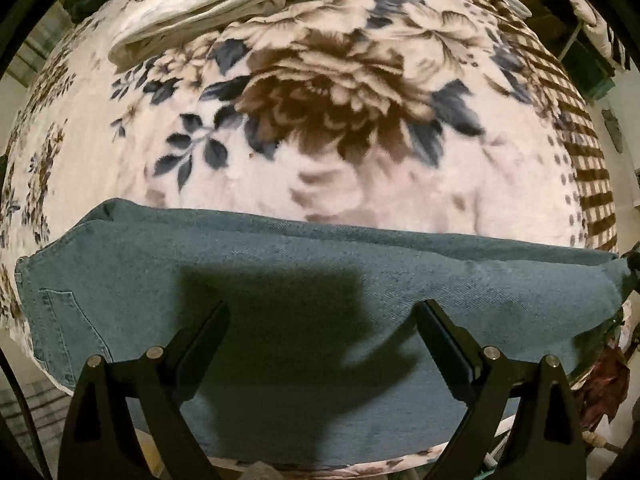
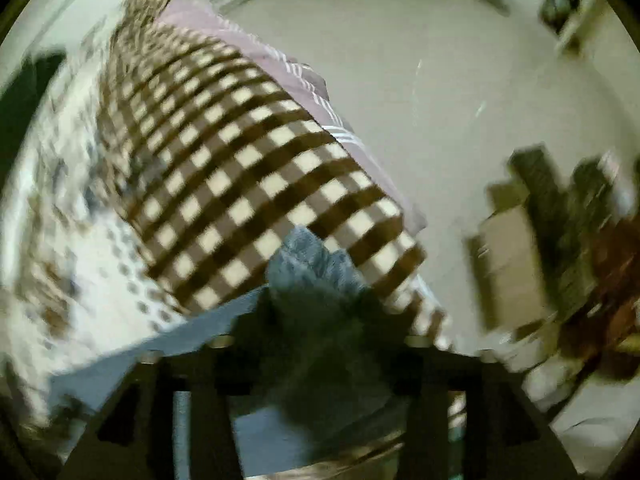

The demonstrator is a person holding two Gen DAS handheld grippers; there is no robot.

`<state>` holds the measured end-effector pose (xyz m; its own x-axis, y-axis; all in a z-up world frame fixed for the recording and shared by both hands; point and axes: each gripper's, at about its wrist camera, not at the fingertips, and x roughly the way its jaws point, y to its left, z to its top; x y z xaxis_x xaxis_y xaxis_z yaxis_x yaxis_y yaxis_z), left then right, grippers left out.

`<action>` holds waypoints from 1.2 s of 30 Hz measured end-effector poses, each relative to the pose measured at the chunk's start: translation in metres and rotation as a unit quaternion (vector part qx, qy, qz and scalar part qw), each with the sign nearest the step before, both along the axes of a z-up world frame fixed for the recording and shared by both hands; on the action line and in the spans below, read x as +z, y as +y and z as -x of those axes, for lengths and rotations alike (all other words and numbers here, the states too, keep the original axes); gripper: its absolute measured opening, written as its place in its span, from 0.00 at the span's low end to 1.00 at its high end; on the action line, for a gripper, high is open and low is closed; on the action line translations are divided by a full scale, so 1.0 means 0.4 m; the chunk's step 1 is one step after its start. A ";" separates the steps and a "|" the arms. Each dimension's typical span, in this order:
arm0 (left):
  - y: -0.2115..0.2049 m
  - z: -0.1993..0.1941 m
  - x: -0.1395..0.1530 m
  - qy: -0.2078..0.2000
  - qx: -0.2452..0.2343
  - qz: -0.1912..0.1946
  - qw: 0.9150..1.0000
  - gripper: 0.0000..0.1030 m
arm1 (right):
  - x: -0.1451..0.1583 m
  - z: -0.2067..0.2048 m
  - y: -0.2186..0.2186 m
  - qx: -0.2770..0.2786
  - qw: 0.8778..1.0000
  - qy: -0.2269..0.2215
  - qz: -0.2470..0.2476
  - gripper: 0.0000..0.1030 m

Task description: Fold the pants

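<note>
Blue denim pants (image 1: 304, 280) lie folded lengthwise across the near side of the floral blanket (image 1: 320, 100), waist and pocket at the left, leg ends at the right. My left gripper (image 1: 322, 312) is open and empty just above the middle of the pants, casting a shadow on them. In the blurred right wrist view my right gripper (image 2: 316, 320) is shut on a bunched end of the pants (image 2: 312, 264), held over the blanket's checked border (image 2: 240, 184).
A folded cream cloth (image 1: 216, 4) lies at the far side of the blanket. The bed edge drops to a pale floor (image 2: 440, 100) on the right, with boxes and dark clutter (image 2: 560, 232) beside it.
</note>
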<state>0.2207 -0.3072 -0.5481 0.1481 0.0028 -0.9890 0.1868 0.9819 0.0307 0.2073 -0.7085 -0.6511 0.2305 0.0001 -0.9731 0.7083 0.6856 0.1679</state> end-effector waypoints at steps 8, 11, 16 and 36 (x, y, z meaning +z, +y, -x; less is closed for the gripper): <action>-0.025 0.044 0.010 0.009 -0.007 0.009 1.000 0.93 | -0.069 0.191 -0.012 -0.129 0.987 0.027 -0.093 0.66; -0.048 0.070 0.009 0.011 -0.015 0.005 1.000 0.93 | -0.131 0.222 -0.014 -0.155 0.981 0.026 -0.117 0.62; -0.056 0.076 -0.003 0.018 -0.023 -0.005 1.000 0.93 | -0.175 0.195 0.037 -0.121 0.989 0.045 -0.070 0.15; -0.007 0.068 0.019 0.011 -0.010 -0.026 1.000 0.93 | 0.011 0.033 0.240 0.048 0.987 0.032 -0.150 0.64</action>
